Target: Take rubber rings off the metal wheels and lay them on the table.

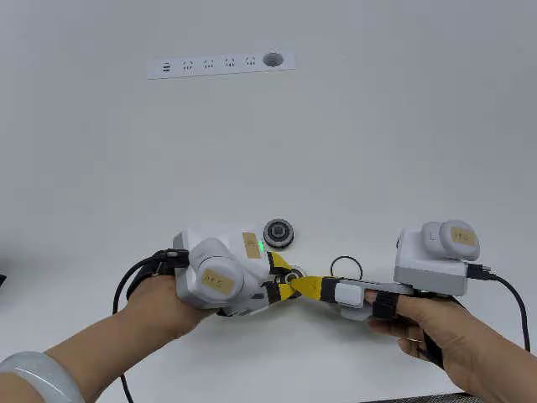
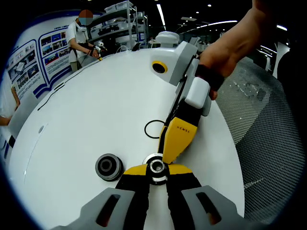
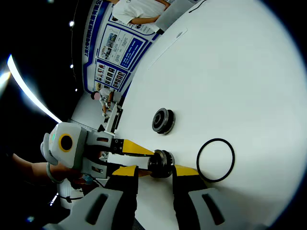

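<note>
Holding a gripper in each hand, you bring the two tips together low on the white table. On the left, your left gripper points to the right. Its yellow jaws squeeze a small metal wheel, one jaw on each side of it. A little behind that spot, a second wheel with a dark rim lies flat on the table by itself, touching nothing. Far behind it, near the back of the table, lies a long white power strip. In the middle, the held metal wheel sits between all four yellow tips. I cannot tell if it has a ring on it. Just to the right of it, a thin black rubber ring lies flat on the table, close beside the jaws of your right gripper. That gripper points to the left, and its jaws pinch the same metal wheel from the other side.
</note>
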`<state>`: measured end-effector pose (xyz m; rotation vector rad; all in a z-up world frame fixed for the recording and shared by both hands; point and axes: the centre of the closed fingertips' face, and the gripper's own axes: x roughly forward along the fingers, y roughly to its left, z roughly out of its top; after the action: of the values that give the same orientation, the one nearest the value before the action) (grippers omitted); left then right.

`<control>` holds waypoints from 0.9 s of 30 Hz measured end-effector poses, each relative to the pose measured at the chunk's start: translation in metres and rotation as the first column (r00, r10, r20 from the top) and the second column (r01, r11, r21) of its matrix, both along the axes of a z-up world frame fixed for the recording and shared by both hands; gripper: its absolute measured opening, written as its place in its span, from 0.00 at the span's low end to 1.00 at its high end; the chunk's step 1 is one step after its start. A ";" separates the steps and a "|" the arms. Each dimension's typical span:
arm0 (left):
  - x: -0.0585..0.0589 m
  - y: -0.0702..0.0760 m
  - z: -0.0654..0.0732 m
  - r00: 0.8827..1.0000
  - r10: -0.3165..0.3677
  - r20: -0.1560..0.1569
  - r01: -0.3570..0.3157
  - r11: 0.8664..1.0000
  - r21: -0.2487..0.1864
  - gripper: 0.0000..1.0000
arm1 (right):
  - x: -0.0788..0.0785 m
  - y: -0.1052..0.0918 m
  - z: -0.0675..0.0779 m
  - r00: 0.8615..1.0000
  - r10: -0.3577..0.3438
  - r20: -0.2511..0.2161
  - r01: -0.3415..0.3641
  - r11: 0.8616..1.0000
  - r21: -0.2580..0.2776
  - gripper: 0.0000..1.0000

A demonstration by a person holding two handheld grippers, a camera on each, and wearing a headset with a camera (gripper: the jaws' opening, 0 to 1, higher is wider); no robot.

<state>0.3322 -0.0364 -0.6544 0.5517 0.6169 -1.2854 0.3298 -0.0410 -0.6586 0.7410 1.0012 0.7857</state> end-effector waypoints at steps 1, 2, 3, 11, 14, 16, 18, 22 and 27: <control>0.000 0.000 0.000 1.000 0.000 0.000 0.000 1.000 -0.001 0.13 | 0.000 0.000 0.000 1.000 -0.005 -0.007 0.005 1.000 0.009 0.30; 0.000 0.000 0.000 1.000 0.001 -0.001 -0.001 1.000 -0.002 0.13 | 0.000 0.001 0.001 1.000 -0.009 -0.013 0.009 1.000 0.017 0.30; 0.000 0.000 0.000 1.000 0.001 -0.001 -0.001 1.000 -0.002 0.13 | 0.000 0.001 0.002 1.000 -0.011 -0.016 0.012 1.000 0.023 0.31; 0.000 0.000 0.000 1.000 0.001 -0.002 -0.001 1.000 -0.004 0.13 | -0.003 0.003 0.006 1.000 0.010 -0.008 -0.010 0.999 0.037 0.28; 0.000 0.000 0.000 1.000 0.001 -0.002 -0.001 1.000 -0.004 0.13 | -0.003 0.003 0.006 1.000 0.014 0.006 -0.014 1.000 0.024 0.28; 0.000 0.000 0.000 1.000 0.002 -0.002 -0.002 1.000 -0.005 0.13 | -0.003 0.002 0.006 1.000 0.014 0.011 -0.014 1.000 0.023 0.28; 0.000 0.000 0.000 1.000 0.003 -0.003 -0.003 1.000 -0.006 0.13 | -0.003 0.001 0.007 1.000 0.015 0.019 -0.015 1.000 0.022 0.28; 0.000 0.000 0.000 1.000 0.004 -0.003 -0.004 1.000 -0.006 0.13 | -0.004 -0.001 0.008 1.000 0.016 0.027 -0.016 1.000 0.018 0.27; 0.000 0.000 0.000 1.000 0.006 -0.002 -0.006 1.000 -0.005 0.13 | -0.003 -0.003 0.009 0.999 0.009 0.035 -0.010 1.000 0.016 0.21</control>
<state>0.3322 -0.0361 -0.6545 0.5441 0.6169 -1.2818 0.3272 -0.0442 -0.6495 0.7343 0.9685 0.8129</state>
